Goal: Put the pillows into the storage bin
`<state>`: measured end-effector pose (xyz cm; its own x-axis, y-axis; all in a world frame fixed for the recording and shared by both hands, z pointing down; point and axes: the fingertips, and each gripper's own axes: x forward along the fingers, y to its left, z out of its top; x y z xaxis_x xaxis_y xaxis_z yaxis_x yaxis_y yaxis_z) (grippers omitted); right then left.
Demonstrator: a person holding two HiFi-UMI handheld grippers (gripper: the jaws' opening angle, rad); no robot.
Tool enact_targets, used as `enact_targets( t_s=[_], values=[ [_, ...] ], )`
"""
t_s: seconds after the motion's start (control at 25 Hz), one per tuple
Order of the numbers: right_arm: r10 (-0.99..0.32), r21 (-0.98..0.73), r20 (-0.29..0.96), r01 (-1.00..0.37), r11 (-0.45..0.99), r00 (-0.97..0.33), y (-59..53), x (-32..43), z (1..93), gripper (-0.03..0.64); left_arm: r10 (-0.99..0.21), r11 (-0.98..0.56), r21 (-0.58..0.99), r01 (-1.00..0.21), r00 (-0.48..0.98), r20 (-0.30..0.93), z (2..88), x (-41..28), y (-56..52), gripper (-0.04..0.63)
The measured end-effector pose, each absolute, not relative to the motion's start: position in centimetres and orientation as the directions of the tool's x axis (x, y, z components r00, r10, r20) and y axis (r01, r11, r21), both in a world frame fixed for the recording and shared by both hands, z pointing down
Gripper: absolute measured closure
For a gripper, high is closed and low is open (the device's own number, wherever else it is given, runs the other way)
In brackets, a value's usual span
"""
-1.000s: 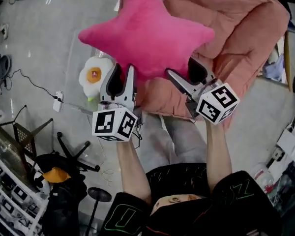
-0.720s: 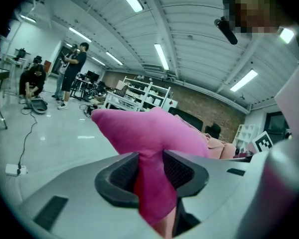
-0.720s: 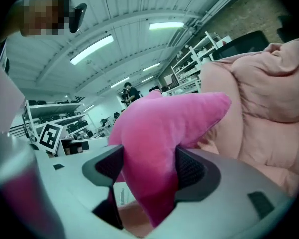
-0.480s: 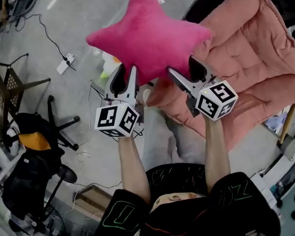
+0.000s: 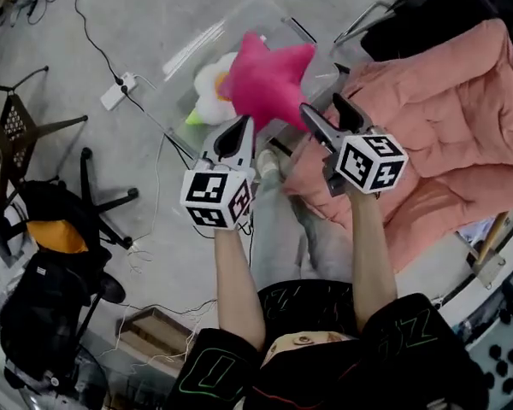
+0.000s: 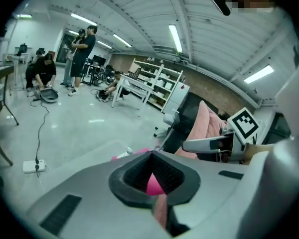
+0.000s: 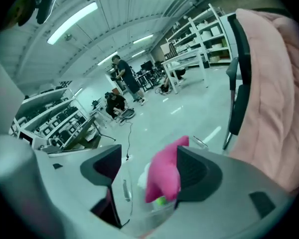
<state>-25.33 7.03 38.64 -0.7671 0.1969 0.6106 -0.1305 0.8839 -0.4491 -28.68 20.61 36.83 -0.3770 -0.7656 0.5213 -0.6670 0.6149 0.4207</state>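
Star pillow [image 5: 265, 79] of pink plush, clear bin [image 5: 175, 84]

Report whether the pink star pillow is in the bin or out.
In, apparently: the star pillow lies within the clear bin's walls beside the flower pillow.

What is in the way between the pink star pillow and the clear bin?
Nothing that I can see. The pink star pillow is right at the open top of the clear bin, next to the white flower pillow inside it.
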Motion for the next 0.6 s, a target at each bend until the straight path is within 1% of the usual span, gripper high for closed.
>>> enact_targets(
  t_s=[0.04, 0.08, 0.16, 0.2, 0.28, 0.44, 0.6],
  values=[
    [0.210, -0.463, 0.610, -0.129, 0.877, -0.764, 7.4, -25.3, 38.8, 0.267, -0.782, 0.596, 0.443, -0.670, -0.360, 0.508, 36.8, -28.6, 20.5, 0.604],
    [0.210, -0.464, 0.609, -0.129, 0.876, -0.765, 7.5, -25.3, 38.7, 0.306, -0.797, 0.580, 0.464, -0.670, -0.351, 0.491, 36.6, -28.5, 20.4, 0.604],
    [0.175, -0.436, 0.604, -0.139, 0.889, -0.777, 7.0, -25.1, 38.0, 0.564, -0.823, 0.555, 0.505, -0.661, -0.347, 0.450, 35.9, -28.7, 20.3, 0.603],
    [0.167, -0.426, 0.596, -0.133, 0.895, -0.785, 6.9, -25.1, 37.3, 0.615, -0.832, 0.545, 0.523, -0.655, -0.350, 0.429, 35.4, -28.9, 20.3, 0.603],
    [0.185, -0.429, 0.569, -0.097, 0.898, -0.801, 7.1, -25.3, 35.7, 0.615, -0.846, 0.529, 0.541, -0.654, -0.357, 0.396, 34.1, -29.4, 20.0, 0.603],
    [0.191, -0.401, 0.521, -0.041, 0.915, -0.832, 6.6, -26.0, 31.9, 0.614, -0.873, 0.484, 0.506, -0.714, -0.350, 0.340, 30.5, -30.4, 18.0, 0.603],
    [0.156, -0.344, 0.510, -0.035, 0.938, -0.846, 5.2, -25.6, 27.8, 0.615, -0.880, 0.461, 0.442, -0.770, -0.329, 0.344, 26.5, -29.6, 15.3, 0.603]
  ],
)
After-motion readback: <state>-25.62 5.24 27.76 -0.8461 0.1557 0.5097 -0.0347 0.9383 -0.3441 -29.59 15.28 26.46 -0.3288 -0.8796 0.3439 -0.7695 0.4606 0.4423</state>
